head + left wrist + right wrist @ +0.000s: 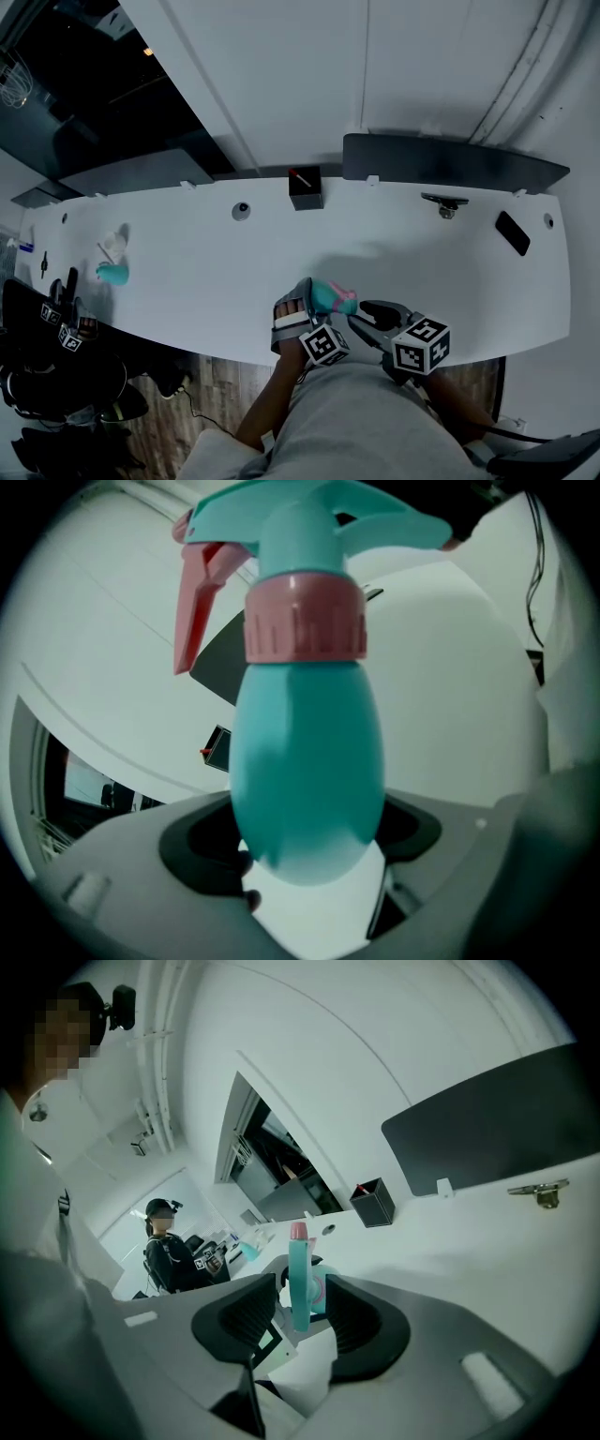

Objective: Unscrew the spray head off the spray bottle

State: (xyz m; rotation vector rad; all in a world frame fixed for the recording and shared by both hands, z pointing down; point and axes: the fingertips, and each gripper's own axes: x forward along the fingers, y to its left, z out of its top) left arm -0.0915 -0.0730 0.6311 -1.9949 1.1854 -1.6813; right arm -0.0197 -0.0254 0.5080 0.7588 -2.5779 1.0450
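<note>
Left claw (307,836): its 2 jaws stand wide and clamp the round teal body of the spray bottle (307,752).
Spray head (309,527): seated on the bottle above the pink collar (305,621), with the pink trigger (192,602) hanging at its left.
Right claw (300,1321): jaws apart, 1 on either side of the spray head, neither pad pressing it.
Bottle's place: on the person's side of the black box (306,187), well apart from it and slightly to its right in the head view.

Left hand-held gripper (305,841) clamped, right (300,1316) seemingly open
</note>
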